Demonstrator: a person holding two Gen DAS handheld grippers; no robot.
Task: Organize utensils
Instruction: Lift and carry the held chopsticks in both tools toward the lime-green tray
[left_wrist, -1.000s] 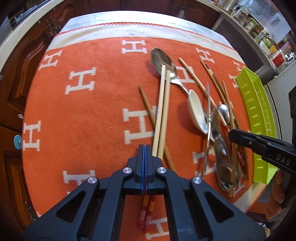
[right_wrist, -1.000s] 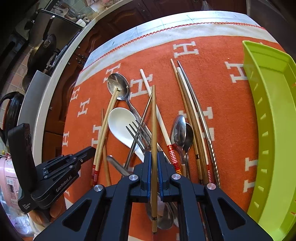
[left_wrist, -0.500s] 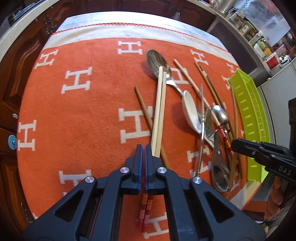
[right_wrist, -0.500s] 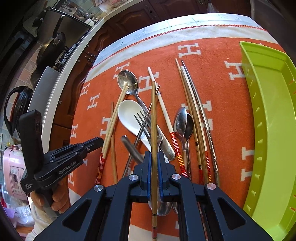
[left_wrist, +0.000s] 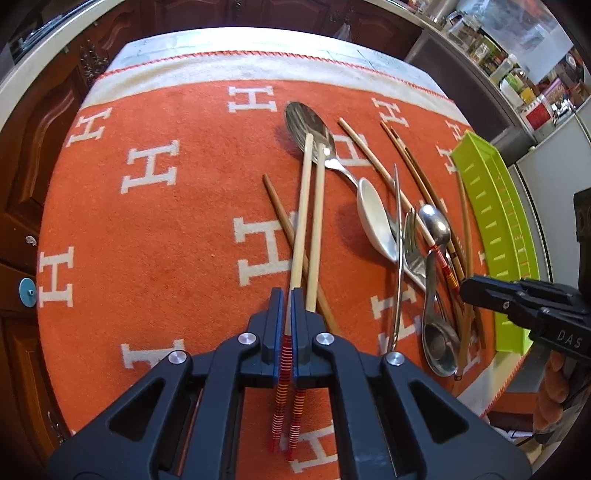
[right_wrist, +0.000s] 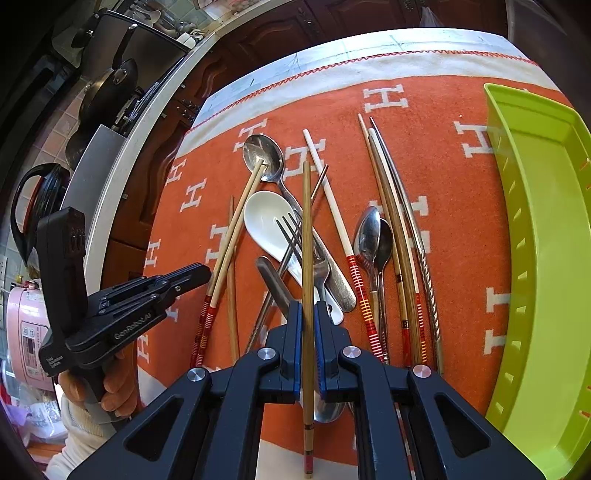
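Utensils lie in a loose pile on an orange cloth (left_wrist: 166, 229). My left gripper (left_wrist: 285, 295) stands over a pair of pale chopsticks with red-striped ends (left_wrist: 306, 206), its jaws slightly apart around the left one. My right gripper (right_wrist: 307, 308) is shut on a brown bamboo chopstick (right_wrist: 306, 236) and holds it above the pile. Under it lie a white ceramic spoon (right_wrist: 266, 221), a fork (right_wrist: 299, 240), a large metal spoon (right_wrist: 262, 155), small metal spoons (right_wrist: 373, 236) and more chopsticks (right_wrist: 391, 236). The right gripper also shows in the left wrist view (left_wrist: 469, 291).
A lime green tray (right_wrist: 535, 221) stands at the cloth's right edge, also in the left wrist view (left_wrist: 495, 221). Dark wooden cabinets lie beyond the table's left side. A kettle and a pink cooker (right_wrist: 26, 332) stand at the far left.
My left gripper's jaws have parted slightly around the striped chopstick. My right gripper has lifted the brown chopstick higher above the pile.
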